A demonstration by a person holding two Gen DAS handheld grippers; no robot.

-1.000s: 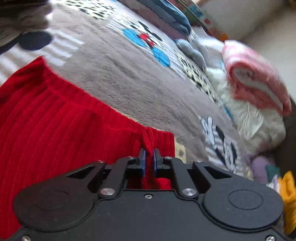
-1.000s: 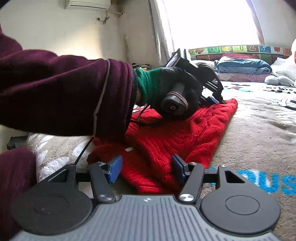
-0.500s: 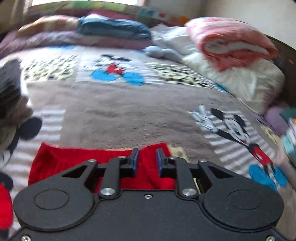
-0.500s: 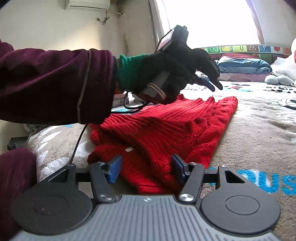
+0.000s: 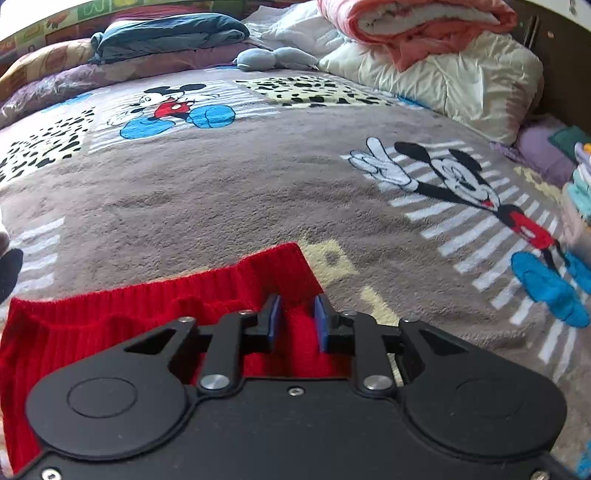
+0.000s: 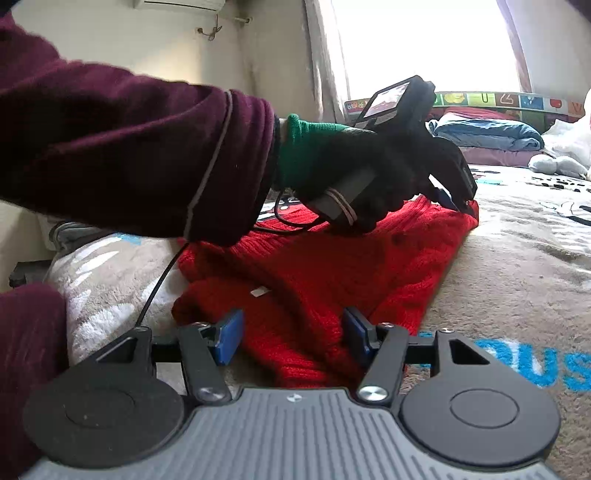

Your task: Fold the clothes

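Note:
A red knit sweater (image 6: 332,266) lies folded on the cartoon-print bed blanket (image 5: 221,192). In the left wrist view its ribbed corner (image 5: 280,266) lies flat under my left gripper (image 5: 297,323). That gripper's blue pads stand apart, with red knit lying loosely between them. In the right wrist view, a gloved hand (image 6: 351,181) holds the left gripper (image 6: 454,195) down at the sweater's far corner. My right gripper (image 6: 291,338) rests open and wide at the sweater's near edge, gripping nothing.
A rolled pink blanket (image 5: 424,29) sits on a white quilt (image 5: 461,81) at the back right. Blue folded bedding (image 5: 166,33) and a grey soft toy (image 5: 273,57) lie along the far edge. Stacked clothes (image 5: 580,192) stand at the right. A maroon sleeve (image 6: 129,147) crosses the right wrist view.
My left gripper let go of the sweater's corner, lifted, and has come back down over that corner with its pads apart. The right gripper has not moved.

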